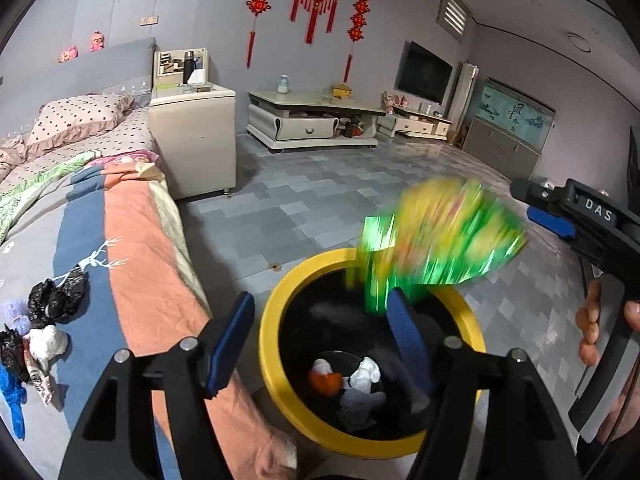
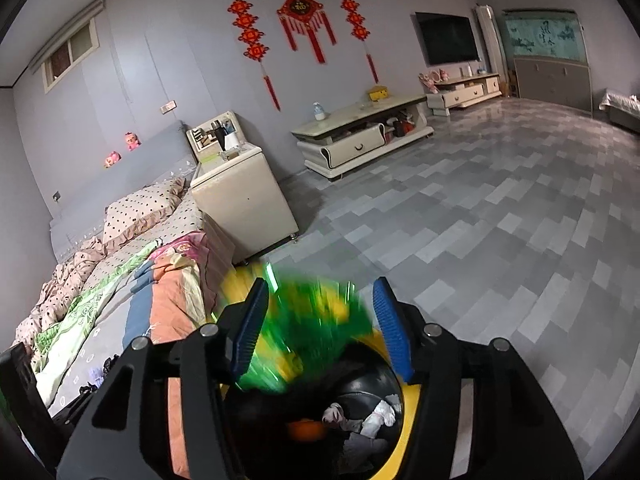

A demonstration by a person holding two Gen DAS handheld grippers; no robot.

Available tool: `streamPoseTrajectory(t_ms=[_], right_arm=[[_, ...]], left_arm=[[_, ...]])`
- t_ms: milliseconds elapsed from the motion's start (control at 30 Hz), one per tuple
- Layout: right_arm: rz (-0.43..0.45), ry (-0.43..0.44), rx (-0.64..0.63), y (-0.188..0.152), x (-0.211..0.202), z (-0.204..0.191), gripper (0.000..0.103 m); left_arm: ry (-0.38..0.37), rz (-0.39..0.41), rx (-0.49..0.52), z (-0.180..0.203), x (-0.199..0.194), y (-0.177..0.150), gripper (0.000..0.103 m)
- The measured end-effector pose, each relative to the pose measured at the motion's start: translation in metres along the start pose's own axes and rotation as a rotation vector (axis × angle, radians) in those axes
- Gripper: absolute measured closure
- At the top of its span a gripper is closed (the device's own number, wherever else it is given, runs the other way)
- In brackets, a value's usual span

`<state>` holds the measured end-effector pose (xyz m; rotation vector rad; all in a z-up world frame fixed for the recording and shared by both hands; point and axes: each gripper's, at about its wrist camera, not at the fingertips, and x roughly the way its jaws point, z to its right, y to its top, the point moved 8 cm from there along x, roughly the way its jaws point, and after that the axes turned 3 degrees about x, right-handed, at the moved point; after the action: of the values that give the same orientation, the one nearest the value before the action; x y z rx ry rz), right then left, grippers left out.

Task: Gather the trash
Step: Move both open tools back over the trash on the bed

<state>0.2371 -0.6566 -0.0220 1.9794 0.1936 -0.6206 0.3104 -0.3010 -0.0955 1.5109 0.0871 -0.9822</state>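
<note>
A green and yellow snack bag (image 1: 444, 236) hangs smeared by blur just above the far rim of the yellow-rimmed black bin (image 1: 276, 312). My left gripper (image 1: 320, 340) stands open over the bin's mouth, with nothing between its pads. My right gripper (image 2: 322, 328) is open too. The blurred bag (image 2: 312, 320) lies loose between its blue pads, above the bin (image 2: 408, 412). From the left wrist, the right gripper (image 1: 536, 206) shows to the right of the bag, apart from it. Orange, white and grey scraps (image 1: 360, 380) lie in the bin.
The bed (image 1: 132, 264) runs along the bin's left side, with black bags (image 1: 56, 300), white crumpled paper (image 1: 48, 340) and a blue scrap (image 1: 12, 396) on it. A cream bedside cabinet (image 1: 192, 136) and a low TV stand (image 1: 312, 120) stand beyond on the grey tile floor (image 1: 320, 192).
</note>
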Motion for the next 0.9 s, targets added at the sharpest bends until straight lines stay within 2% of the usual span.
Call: streamPoseTrajectory(t_ms=[167, 400, 633, 900], right_arm=[[-0.01, 0.008, 0.007, -0.007, -0.003, -0.001, 0.048], [-0.018, 0.058, -0.024, -0.015, -0.013, -0.029, 0.047], [-0.031, 0.138, -0.088, -0.024, -0.019, -0.086, 0.045], [-0.063, 0.25, -0.179, -0.048, -0.018, -0.174, 0.044]], left_arm=[[0.026, 0.005, -0.027, -0.018, -0.012, -0.001, 0.034], [0.096, 0.033, -0.051, -0.051, -0.04, -0.001, 0.03], [0.188, 0.049, -0.089, -0.101, -0.071, -0.007, 0.029], [0.299, 0.059, -0.177, -0.176, -0.112, -0.026, 0.029]])
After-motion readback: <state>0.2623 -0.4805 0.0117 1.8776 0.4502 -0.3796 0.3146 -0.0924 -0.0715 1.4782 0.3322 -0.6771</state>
